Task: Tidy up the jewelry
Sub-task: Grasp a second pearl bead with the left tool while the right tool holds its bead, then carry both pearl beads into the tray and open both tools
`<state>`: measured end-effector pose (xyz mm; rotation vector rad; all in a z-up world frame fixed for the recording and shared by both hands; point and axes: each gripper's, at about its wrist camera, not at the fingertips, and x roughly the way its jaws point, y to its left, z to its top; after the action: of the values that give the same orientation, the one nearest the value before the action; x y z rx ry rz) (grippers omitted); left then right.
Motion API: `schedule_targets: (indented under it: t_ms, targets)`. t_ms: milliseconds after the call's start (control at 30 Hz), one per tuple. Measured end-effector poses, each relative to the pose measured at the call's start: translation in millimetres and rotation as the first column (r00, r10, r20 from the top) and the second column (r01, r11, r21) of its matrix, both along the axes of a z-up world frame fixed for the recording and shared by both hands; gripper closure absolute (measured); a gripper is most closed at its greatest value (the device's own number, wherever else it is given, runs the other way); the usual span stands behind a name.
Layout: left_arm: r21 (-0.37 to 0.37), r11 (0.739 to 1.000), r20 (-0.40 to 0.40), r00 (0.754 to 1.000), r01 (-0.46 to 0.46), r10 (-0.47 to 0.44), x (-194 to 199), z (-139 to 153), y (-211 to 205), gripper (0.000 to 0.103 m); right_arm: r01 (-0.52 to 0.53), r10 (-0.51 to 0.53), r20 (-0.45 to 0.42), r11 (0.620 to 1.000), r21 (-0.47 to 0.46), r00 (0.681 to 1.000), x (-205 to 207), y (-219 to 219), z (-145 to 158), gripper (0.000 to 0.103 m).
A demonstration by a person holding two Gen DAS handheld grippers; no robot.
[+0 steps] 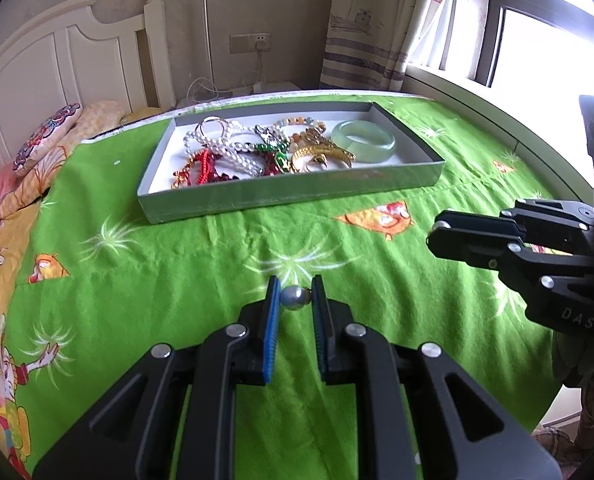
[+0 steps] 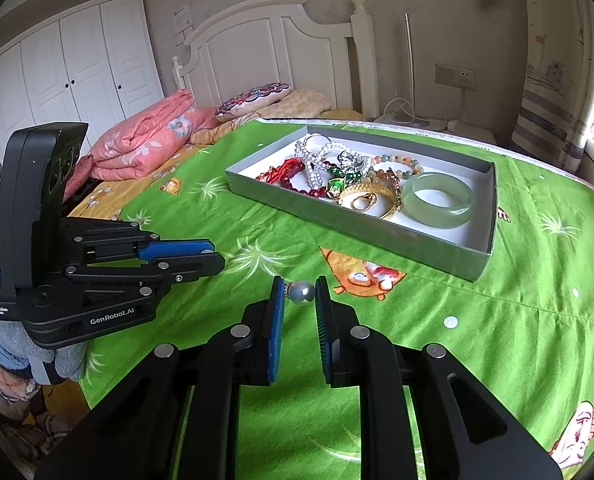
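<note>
At twelve o'clock from both grippers lies the tray (image 1: 225, 204); a pearl earring (image 1: 296, 297) is pinched by the left gripper (image 1: 296, 300), another pearl earring (image 2: 301, 293) by the right gripper (image 2: 300, 294).

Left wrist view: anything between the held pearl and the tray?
Only bare green sheet between the pearl in the left tool and the tray.
</note>
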<state>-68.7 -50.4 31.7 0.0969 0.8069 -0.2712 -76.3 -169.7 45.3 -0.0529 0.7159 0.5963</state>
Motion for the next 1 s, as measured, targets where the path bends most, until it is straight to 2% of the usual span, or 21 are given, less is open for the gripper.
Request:
schedule_targets:
  t_ms: [333, 500, 700, 1000]
  targets:
    - [0.005, 1.000, 0.045, 0.999, 0.002, -0.002, 12, 12, -6, 0.088, 0.035, -0.036, 0.029, 0.999, 0.016, 0.999, 8, -5, 9, 0.087]
    - [-0.001, 1.000, 0.065, 0.998, 0.010, -0.010, 26, 23, -13, 0.088, 0.067, -0.067, 0.063, 0.998, 0.004, 0.996, 26, -10, 20, 0.087]
    - [-0.046, 0.998, 0.076, 0.996, 0.041, -0.037, 57, 38, -27, 0.088, 0.114, -0.112, 0.097, 0.993, -0.020, 0.989, 47, -21, 25, 0.087]
    - [-0.136, 0.986, 0.053, 0.995, 0.095, -0.088, 106, 43, -62, 0.088, 0.174, -0.173, 0.069, 0.985, -0.006, 0.983, 90, -44, 22, 0.087]
